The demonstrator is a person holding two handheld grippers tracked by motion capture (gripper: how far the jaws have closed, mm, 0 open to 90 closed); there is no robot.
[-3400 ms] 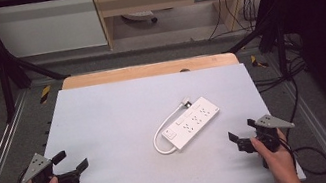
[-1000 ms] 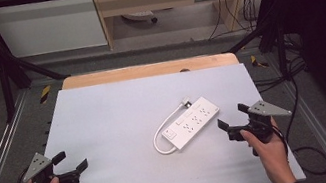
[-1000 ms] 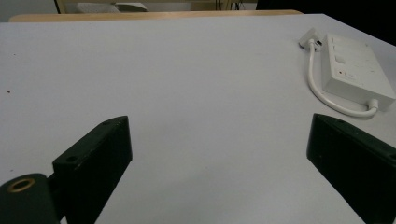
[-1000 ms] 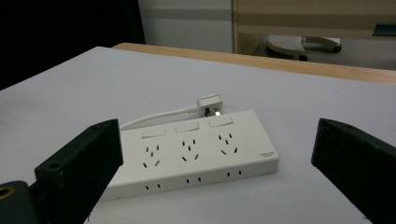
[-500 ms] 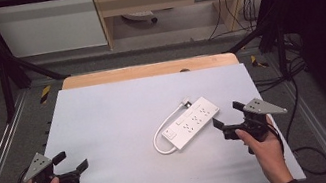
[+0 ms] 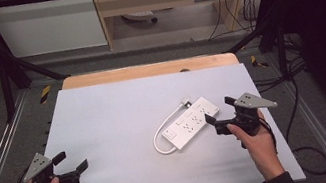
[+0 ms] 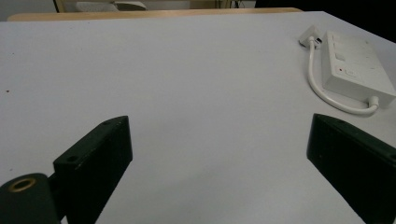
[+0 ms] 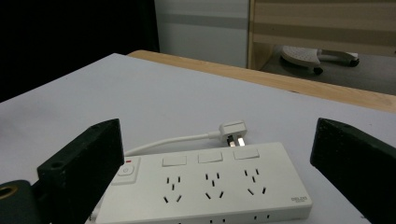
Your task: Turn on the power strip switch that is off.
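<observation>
A white plastic three-socket power strip [image 6: 191, 123] with a short looped white cable lies flat right of centre on the pale grey bench [image 6: 116, 125]. The right gripper [image 6: 221, 110] hovers just beside the strip's near-right end, jaws spread wide and holding nothing. The left gripper [image 6: 71, 163], likewise wide open and empty, sits well apart near the bench's front-left corner.

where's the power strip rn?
High view: power strip lies flat right of table centre, just left of the open right gripper, not touching it.
</observation>
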